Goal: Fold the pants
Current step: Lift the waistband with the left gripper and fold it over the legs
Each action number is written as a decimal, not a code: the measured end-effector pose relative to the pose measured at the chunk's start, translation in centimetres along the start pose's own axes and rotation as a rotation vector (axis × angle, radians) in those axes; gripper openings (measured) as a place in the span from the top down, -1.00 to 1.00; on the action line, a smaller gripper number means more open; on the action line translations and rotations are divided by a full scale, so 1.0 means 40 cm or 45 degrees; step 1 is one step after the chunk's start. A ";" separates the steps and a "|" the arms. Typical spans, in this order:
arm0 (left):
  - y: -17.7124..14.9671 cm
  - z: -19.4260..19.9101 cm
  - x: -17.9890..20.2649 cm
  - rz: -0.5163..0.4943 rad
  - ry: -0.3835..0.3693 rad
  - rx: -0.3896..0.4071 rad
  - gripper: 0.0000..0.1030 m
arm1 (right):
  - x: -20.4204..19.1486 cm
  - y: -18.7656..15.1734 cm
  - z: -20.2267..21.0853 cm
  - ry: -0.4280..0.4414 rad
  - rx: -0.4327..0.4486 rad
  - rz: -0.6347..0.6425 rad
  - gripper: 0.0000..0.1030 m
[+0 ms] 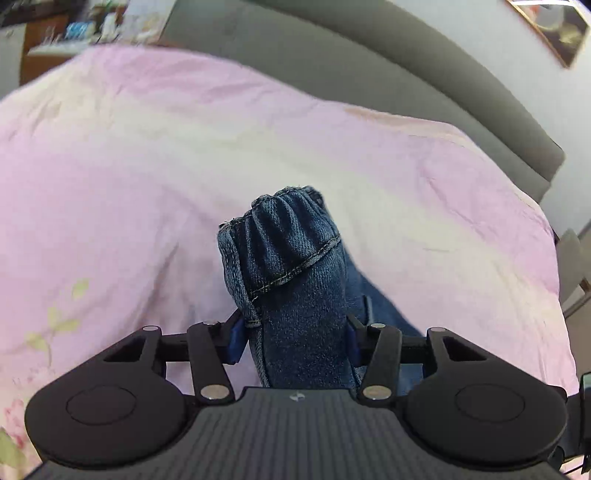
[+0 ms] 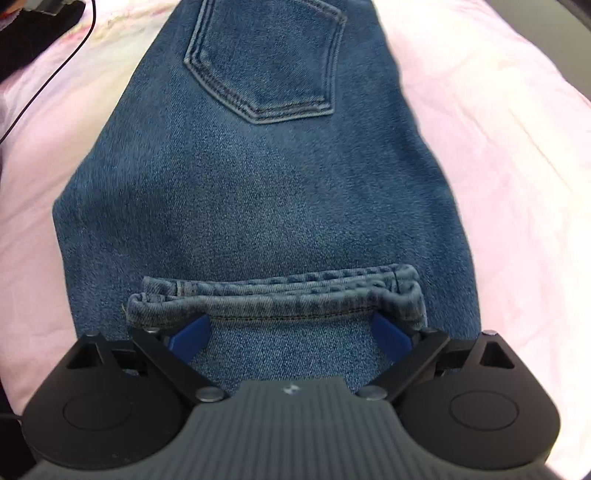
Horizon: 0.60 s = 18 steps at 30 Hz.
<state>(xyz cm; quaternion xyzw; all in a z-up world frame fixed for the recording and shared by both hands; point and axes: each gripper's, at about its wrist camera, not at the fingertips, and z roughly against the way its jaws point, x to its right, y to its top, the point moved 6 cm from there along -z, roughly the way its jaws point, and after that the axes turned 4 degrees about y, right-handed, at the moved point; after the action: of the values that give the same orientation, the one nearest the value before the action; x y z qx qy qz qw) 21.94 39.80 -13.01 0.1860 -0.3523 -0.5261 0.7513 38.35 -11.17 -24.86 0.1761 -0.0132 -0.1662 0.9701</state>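
Note:
Blue denim pants [image 2: 258, 177] lie on a pink bedsheet [image 2: 498, 147], back pocket [image 2: 264, 59] facing up at the far end. The leg hems [image 2: 280, 295] are folded over onto the seat area, just in front of my right gripper [image 2: 291, 334]. Its blue pads are wide apart on either side of the hem cloth, resting on the denim. My left gripper [image 1: 295, 343] is shut on a bunched denim hem [image 1: 284, 258], which stands up between its blue pads above the sheet.
The pink sheet [image 1: 147, 166] with a floral print covers the bed. A grey headboard [image 1: 369, 55] runs along the far side. A black cable [image 2: 55, 70] and a dark object [image 2: 29, 33] lie at the far left of the right wrist view.

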 end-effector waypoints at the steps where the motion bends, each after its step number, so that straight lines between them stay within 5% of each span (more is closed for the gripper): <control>1: 0.008 0.022 0.028 -0.029 -0.007 0.020 -0.10 | 0.003 -0.009 0.023 0.008 0.041 -0.049 -0.47; 5: 0.025 0.108 0.161 -0.186 -0.022 0.110 -0.08 | 0.016 -0.066 0.135 -0.003 0.173 -0.218 -0.46; 9: 0.014 0.200 0.337 -0.389 -0.052 0.202 -0.06 | 0.027 -0.157 0.237 -0.110 0.187 -0.342 -0.46; 18: -0.149 0.303 0.752 -0.867 -0.181 0.275 0.00 | 0.023 -0.402 0.406 -0.226 0.239 -0.594 -0.46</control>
<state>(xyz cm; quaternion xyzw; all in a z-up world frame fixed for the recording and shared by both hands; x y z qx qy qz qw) 15.19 10.96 1.42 0.3340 -0.3750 -0.7175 0.4827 32.73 -31.15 -15.22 0.2484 -0.0727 -0.3983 0.8800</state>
